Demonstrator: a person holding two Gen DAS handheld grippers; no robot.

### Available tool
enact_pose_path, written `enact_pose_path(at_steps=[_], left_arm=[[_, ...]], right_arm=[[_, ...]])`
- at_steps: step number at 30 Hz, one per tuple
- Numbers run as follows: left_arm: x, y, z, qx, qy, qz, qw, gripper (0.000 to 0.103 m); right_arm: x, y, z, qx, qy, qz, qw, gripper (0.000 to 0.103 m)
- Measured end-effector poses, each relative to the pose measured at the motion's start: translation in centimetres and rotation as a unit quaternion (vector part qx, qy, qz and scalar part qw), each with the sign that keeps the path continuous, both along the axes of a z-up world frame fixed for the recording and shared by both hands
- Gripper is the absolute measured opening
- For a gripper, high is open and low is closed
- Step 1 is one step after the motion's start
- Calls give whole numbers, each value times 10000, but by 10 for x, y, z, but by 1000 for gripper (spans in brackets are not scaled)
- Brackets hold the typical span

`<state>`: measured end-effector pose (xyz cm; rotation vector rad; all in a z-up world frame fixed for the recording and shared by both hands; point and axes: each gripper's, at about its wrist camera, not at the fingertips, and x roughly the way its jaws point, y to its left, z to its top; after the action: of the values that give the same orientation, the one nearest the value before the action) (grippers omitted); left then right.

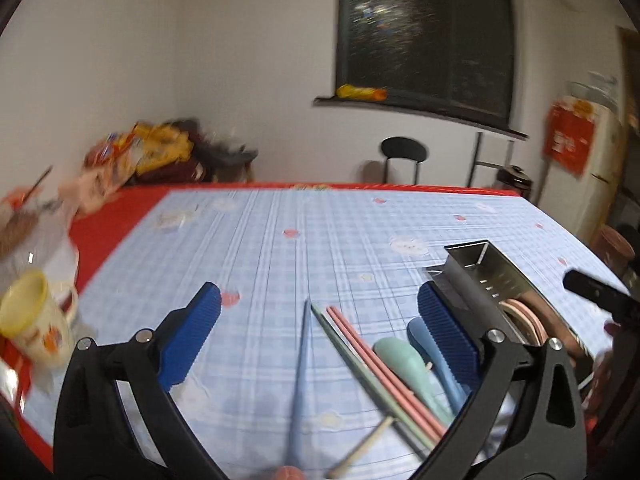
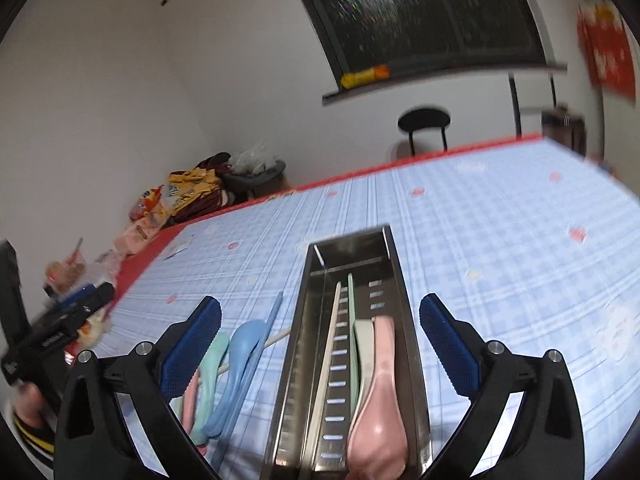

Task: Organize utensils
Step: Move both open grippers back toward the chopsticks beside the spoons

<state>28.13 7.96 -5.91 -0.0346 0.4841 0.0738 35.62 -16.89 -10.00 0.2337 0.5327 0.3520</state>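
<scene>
Surface: your tongs hang over a surface (image 1: 280,240) under a smooth pale blue checked cloth with small pink and white motifs, edged by a red border.
Holder: a long, narrow tray of shiny stainless steel (image 2: 396,280), its floor punched with rows of short slots, lies straight ahead between your right tongs' blue pads; from your left tongs it sits just right of the right pad (image 1: 500,276).
In the holder: two spoons, one pink (image 2: 378,392) and one whitish (image 2: 363,344), both matte and rounded, beside two slim chopsticks, one cream (image 2: 326,368) and one pale green (image 2: 351,304).
Loose on the cloth: between your left tongs' pads lie one blue chopstick (image 1: 300,376), one grey-green chopstick (image 1: 360,368), two pink chopsticks (image 1: 380,368) and one cream chopstick (image 1: 364,448); nearer the right pad lie a mint spoon (image 1: 400,360) and a blue spoon (image 1: 428,340).
Left tongs: your left tongs (image 1: 319,304) stand fully apart, ribbed blue pads empty, touching nothing.
Right tongs: your right tongs (image 2: 320,316) are spread just as wide, straddling the holder without pressing on it.
Off to the left: one cream mug with a yellow lid (image 1: 36,320), far left of the left tongs.
</scene>
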Motion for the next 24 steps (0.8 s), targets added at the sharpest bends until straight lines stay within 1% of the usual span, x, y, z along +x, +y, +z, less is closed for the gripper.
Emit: enact_pose_path(at_steps=[3,5,7,9,10,12,14,16,17,18,19,20,21,23,24], left_arm=[[-2,12,4,149,-115,-242,9995,97],[1,21,4,166,-120,-426,9989,97],[6,28,0,204,-30,-512,9985,97],[8,32,-5,159,10,-510,9986,97],[10,39,-9,56,54,-481,9988,97],[14,54,-19,-260,151,-474,9984,97],[19,65,-28,-535,365,-503,9966,97],[25,78,-35,-831,686,-493,9930,97],[26,82,-38,-912,769,-454,9918,97],[26,87,-39,-984,826,-415,9908,97],[25,88,-39,-982,843,-399,9908,97],[24,88,-39,-958,845,-381,9911,97],[23,88,-38,-908,843,-356,9916,97],[19,84,-36,-732,825,-293,9935,97],[18,82,-35,-663,820,-302,9940,97]], right_arm=[[-11,23,12,-392,-328,143,9986,97],[-15,38,19,-456,-392,334,9976,97],[-13,58,25,-562,-341,489,9966,97],[-6,80,26,-797,-112,559,9952,97],[0,91,25,-910,47,651,9937,97],[9,104,23,-938,222,610,9935,97],[13,112,21,-827,354,676,9937,97],[14,121,15,-589,345,977,9929,96],[14,126,12,-576,321,1104,9917,90],[11,132,7,-666,309,1226,9897,84],[9,138,2,-806,330,1317,9875,72],[7,143,-5,-958,375,1418,9845,65],[6,145,-10,-1021,433,1469,9829,62],[9,148,-20,-994,614,1554,9809,48],[10,149,-23,-954,696,1606,9799,44]])
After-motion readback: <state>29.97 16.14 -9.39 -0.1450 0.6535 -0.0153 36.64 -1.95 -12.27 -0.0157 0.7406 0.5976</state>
